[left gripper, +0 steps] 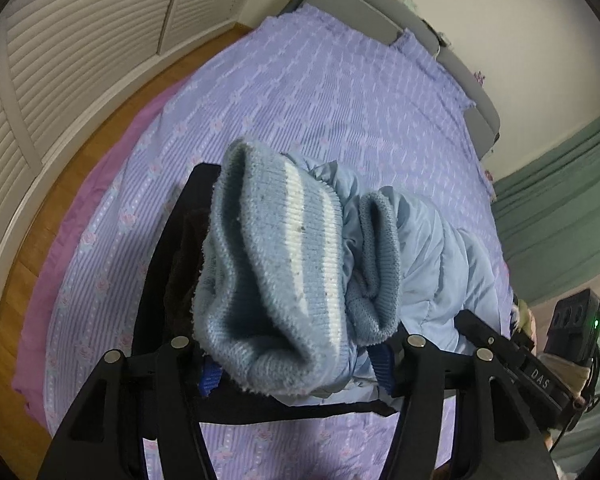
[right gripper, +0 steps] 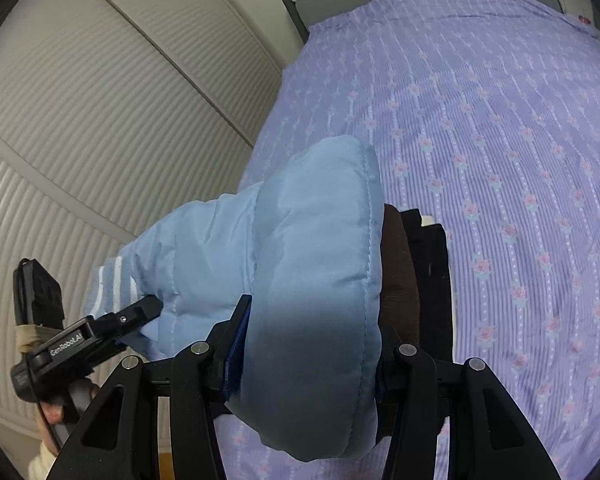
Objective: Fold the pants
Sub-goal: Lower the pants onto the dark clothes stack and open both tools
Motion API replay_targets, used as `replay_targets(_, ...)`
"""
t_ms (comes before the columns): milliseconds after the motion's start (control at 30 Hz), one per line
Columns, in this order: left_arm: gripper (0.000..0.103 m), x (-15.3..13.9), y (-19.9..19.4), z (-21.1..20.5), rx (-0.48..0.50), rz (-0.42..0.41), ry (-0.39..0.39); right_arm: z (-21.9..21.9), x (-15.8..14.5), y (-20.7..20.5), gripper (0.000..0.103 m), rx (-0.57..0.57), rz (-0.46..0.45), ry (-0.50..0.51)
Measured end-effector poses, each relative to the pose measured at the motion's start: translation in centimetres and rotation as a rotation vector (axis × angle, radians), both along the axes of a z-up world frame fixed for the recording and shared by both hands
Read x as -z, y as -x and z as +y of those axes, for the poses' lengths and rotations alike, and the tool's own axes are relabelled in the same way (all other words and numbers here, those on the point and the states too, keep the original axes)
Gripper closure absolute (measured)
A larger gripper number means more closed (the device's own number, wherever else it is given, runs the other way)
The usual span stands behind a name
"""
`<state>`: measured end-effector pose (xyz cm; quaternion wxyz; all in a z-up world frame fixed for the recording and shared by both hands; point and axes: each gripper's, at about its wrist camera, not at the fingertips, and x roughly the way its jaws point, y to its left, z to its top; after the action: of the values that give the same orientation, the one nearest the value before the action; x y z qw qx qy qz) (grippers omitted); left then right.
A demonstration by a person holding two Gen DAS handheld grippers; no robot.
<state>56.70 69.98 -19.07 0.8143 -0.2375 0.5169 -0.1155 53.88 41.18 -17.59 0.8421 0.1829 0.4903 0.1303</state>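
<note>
Mid-fold, left tool (left gripper: 296,364) and right tool (right gripper: 304,364) clamp the padded blue pants (right gripper: 312,260) above the bed (right gripper: 500,160); next, lay them flat.

The left wrist camera sits just behind its own fingers and looks down along them at the bed (left gripper: 320,92), very close to the blue pants (left gripper: 428,248). The right wrist camera looks the same way, just as close. Both views share the bed, the pants and the slatted doors (right gripper: 80,92).
</note>
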Motion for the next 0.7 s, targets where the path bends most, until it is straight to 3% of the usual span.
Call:
replay_targets(233, 0.025, 0.4, -0.5, 0.7, 0.009, 0.046, -0.016, 1.0, -0.1, -1.0, 0.035, -0.02, -0.018, 0.134)
replay_targets(367, 0.023, -0.5, -0.1, 1.2, -0.014, 0.066, -0.018, 1.0, -0.2, -1.2, 0.024, -0.008, -0.024, 0.175)
replay_targets(433, 0.022, -0.8, 0.2, 1.6, -0.046, 0.078, -0.028, 1.1, -0.3, -1.3, 0.023, -0.007, -0.019, 0.171)
replay_targets(600, 0.016, -3.4, 1.5, 2.5, -0.156, 0.016, -0.16, 1.0, -0.6, -1.5, 0.021, 0.0, -0.019, 0.175)
replay_targets(700, 0.016, -4.2, 1.8, 2.2, -0.165, -0.003, -0.23, 1.2, -0.6, -1.5, 0.021, -0.006, -0.035, 0.192)
